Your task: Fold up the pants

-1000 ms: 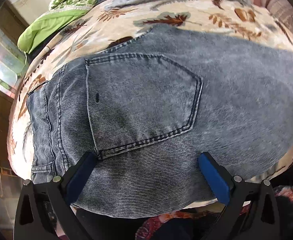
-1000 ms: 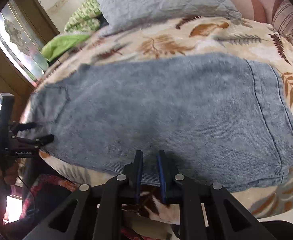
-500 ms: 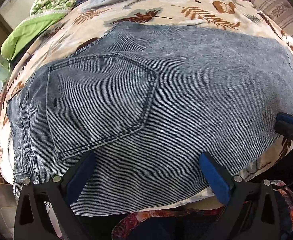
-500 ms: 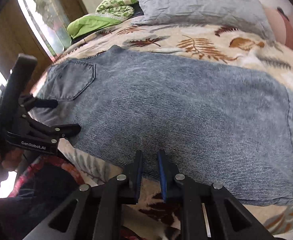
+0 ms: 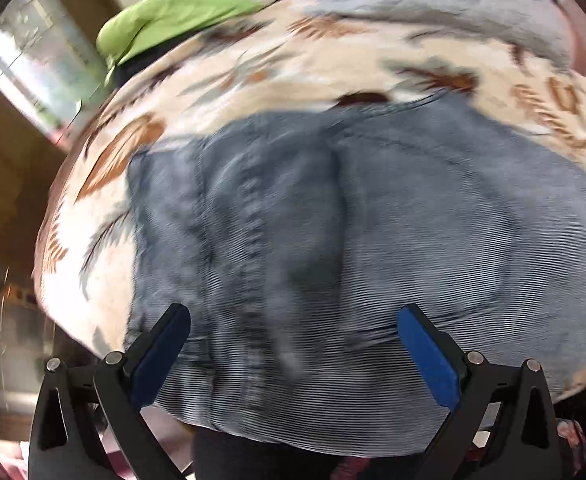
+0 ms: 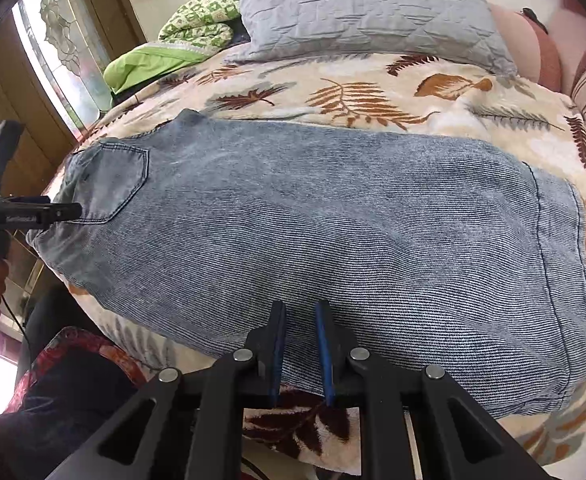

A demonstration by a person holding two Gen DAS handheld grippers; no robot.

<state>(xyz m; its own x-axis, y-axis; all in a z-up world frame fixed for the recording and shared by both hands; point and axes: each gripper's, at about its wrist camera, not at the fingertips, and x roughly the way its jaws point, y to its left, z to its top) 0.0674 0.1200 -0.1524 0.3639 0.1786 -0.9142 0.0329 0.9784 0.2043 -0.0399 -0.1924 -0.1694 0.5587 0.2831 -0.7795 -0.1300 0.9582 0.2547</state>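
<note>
The pants (image 6: 313, 240), grey-blue denim folded leg over leg, lie flat across the bed (image 6: 373, 92) on a leaf-print blanket, stretching from the left tongs (image 5: 293, 332) at the waist end to well beyond the right tongs (image 6: 299, 344) toward the hem. The left tongs stand wide apart above the waistband, holding nothing; that view is blurred, so whether they touch the cloth cannot be told. The right tongs are drawn close with a narrow gap between the blue pads, their tips over the near edge of the pants; whether cloth sits between them is unclear. In the right wrist view the back pocket (image 6: 113, 184) lies just beside the left tongs' tips. Ahead of both tongs, past the pants, rests a grey quilted pillow (image 6: 365, 12), with a green blanket (image 6: 161, 56) to its left.
</note>
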